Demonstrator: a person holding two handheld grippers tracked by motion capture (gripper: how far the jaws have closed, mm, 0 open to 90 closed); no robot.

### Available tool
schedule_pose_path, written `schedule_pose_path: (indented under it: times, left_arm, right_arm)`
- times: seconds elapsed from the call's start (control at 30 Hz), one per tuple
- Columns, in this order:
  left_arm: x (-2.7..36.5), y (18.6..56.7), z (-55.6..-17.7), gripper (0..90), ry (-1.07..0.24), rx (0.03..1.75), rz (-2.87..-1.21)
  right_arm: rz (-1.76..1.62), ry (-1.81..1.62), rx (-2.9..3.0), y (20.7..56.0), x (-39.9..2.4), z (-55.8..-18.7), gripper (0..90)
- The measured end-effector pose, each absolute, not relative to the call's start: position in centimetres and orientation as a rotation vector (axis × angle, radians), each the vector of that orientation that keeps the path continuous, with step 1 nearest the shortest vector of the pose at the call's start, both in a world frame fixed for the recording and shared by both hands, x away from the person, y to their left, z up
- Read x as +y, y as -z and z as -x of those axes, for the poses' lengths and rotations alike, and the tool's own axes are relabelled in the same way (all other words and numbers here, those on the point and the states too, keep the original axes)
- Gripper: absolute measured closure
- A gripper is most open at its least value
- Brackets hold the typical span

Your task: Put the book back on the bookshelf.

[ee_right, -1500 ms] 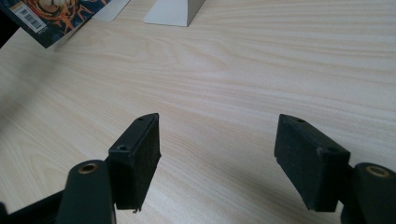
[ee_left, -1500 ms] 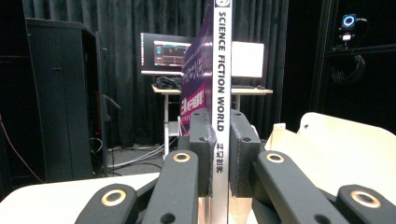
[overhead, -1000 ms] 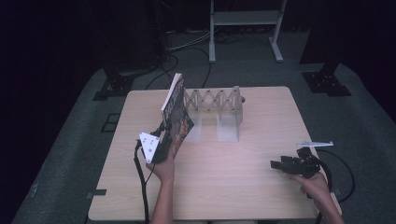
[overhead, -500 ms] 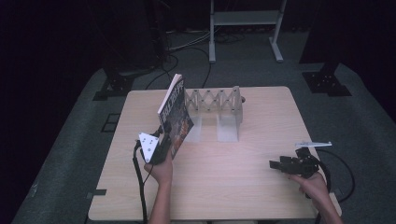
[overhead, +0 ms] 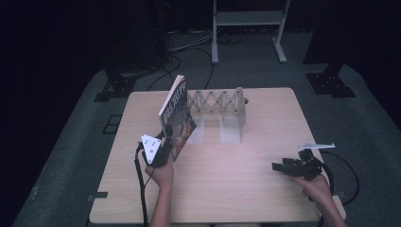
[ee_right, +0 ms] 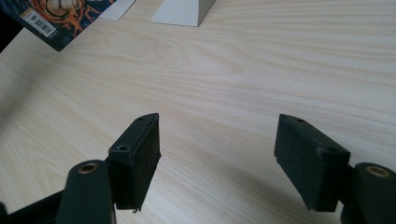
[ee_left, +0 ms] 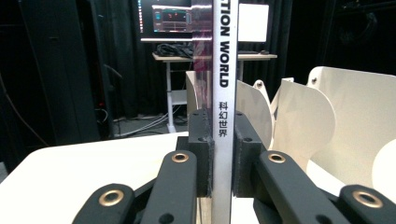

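Landmark: the accordion file rack (overhead: 220,101), white, standing upright near the far edge of the surface (overhead: 265,198). Its dividers (ee_left: 303,121) are rounded white plates, fanned apart. Surface is light wood grain, sitting on a grey floor mat (overhead: 71,156). Behind the rack, off the surface, a white metal stand (overhead: 248,21) with cables (overhead: 189,45) trailing on the floor to its left. Black floor base (overhead: 331,84) back right of the rack, another (overhead: 116,90) back left. Farther behind the rack, a desk (ee_left: 205,57) carries a lit monitor (ee_left: 172,19) and a blank white screen (ee_left: 253,22).
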State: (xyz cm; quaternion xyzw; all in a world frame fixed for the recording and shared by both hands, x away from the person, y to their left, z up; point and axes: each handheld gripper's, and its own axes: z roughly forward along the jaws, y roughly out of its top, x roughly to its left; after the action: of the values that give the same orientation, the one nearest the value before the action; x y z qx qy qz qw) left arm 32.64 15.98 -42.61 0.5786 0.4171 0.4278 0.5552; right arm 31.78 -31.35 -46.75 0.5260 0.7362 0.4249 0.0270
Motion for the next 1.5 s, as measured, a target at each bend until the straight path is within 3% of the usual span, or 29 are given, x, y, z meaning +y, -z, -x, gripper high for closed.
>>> schedule_pose_path:
  times: [0.67, 1.5]
  left_arm:
    - [15.0, 43.7, -33.3, 82.3, -1.073, 1.013, -1.219]
    - [14.1, 43.4, -35.4, 82.0, -1.109, 1.012, -1.218]
  right_arm:
    - [-1.647, -1.306, 2.260, 46.9, -32.3, -31.5, 30.5]
    - [-1.660, -1.312, 2.252, 47.2, -32.9, -31.3, 30.5]
